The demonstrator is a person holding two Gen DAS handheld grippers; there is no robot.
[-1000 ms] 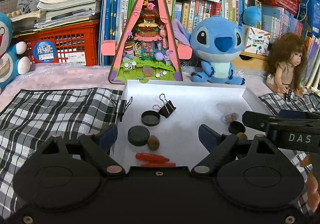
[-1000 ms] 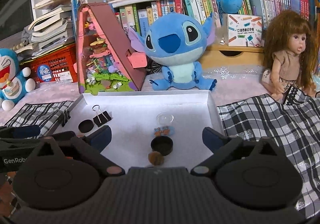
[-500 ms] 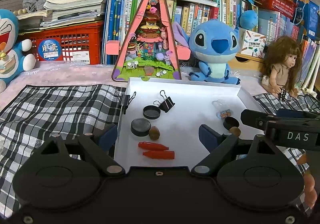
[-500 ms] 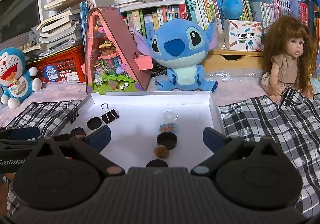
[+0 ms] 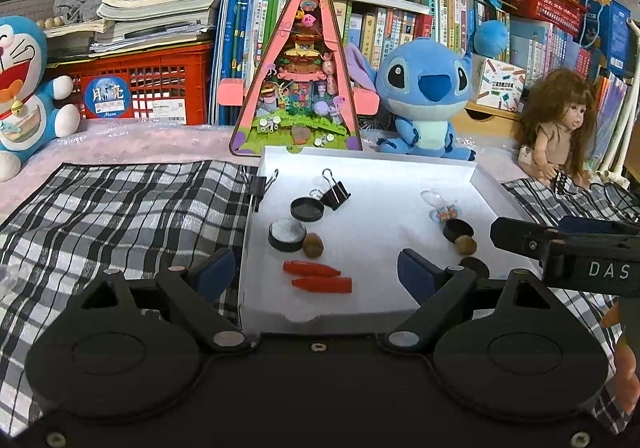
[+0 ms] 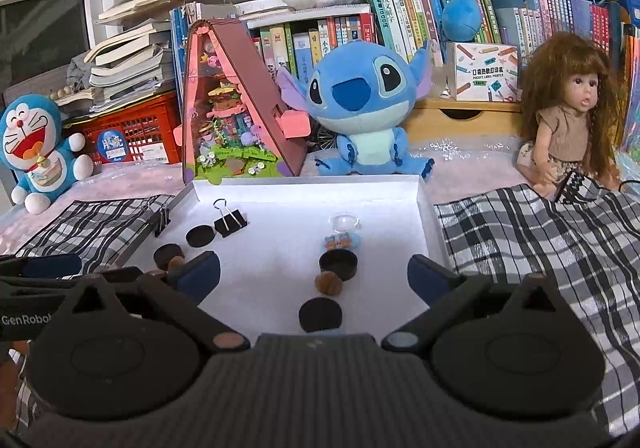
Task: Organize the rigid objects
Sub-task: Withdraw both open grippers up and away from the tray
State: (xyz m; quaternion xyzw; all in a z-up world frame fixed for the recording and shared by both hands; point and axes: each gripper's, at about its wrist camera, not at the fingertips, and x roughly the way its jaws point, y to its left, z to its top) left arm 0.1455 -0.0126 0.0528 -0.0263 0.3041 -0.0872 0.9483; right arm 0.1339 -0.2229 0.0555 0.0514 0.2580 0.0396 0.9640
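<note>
**Both grippers drawn back from the tray, nothing held**

Over the last second both grippers had pulled back toward the near edge, so more of the tray showed, including a black disc near the right gripper that had been hidden.

The white tray [image 5: 368, 164] lay on the checked cloth [image 5: 120, 208], with the small rigid pieces spread inside it. The left gripper [image 5: 316, 272] hung over the near left part with its fingers wide apart and empty; the right gripper [image 6: 314, 272] stood likewise, spread wide and gripping nothing.

On the left lay a clip [image 5: 335, 190], two black caps [image 5: 307, 209], a nut [image 5: 313, 245] and two red pegs [image 5: 316, 276]. On the right sat a cup [image 6: 338, 265] touching a second nut [image 6: 329, 283], with the disc [image 6: 321, 314] nearer.

The step seemed to be choosing the next piece. A good approach was probably to centre one piece between the pads, come down straight, and avoid nudging the touching neighbour.
</note>
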